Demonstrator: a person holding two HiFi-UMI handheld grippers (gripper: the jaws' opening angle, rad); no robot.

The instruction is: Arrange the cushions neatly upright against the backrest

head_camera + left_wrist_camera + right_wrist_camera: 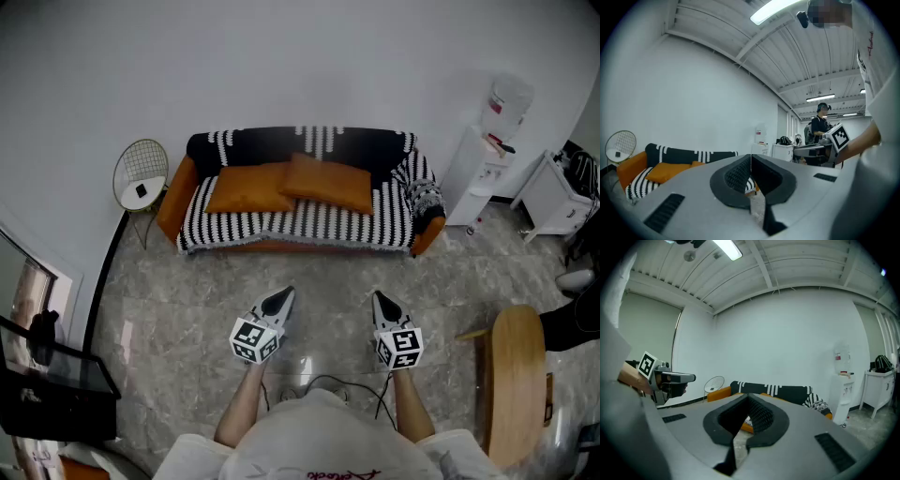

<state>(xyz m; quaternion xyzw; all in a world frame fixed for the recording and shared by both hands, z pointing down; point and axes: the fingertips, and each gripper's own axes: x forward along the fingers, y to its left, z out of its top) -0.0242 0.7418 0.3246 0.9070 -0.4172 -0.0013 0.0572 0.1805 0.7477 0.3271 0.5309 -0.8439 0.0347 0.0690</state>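
Two things flank the striped sofa (328,225): a wire side table (141,173) and a water dispenser (487,155). The left cushion (246,190) and right cushion (330,185) lie flat on its seat, long sides along the backrest. Our left gripper (286,294) and right gripper (379,299), jaws pressed together, hold nothing

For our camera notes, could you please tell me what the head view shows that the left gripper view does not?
Only the head view: the wooden table at the right. Only the left gripper view: the ceiling light and a second person at the back. Both: the striped sofa, its orange cushions on the seat, and the right gripper.
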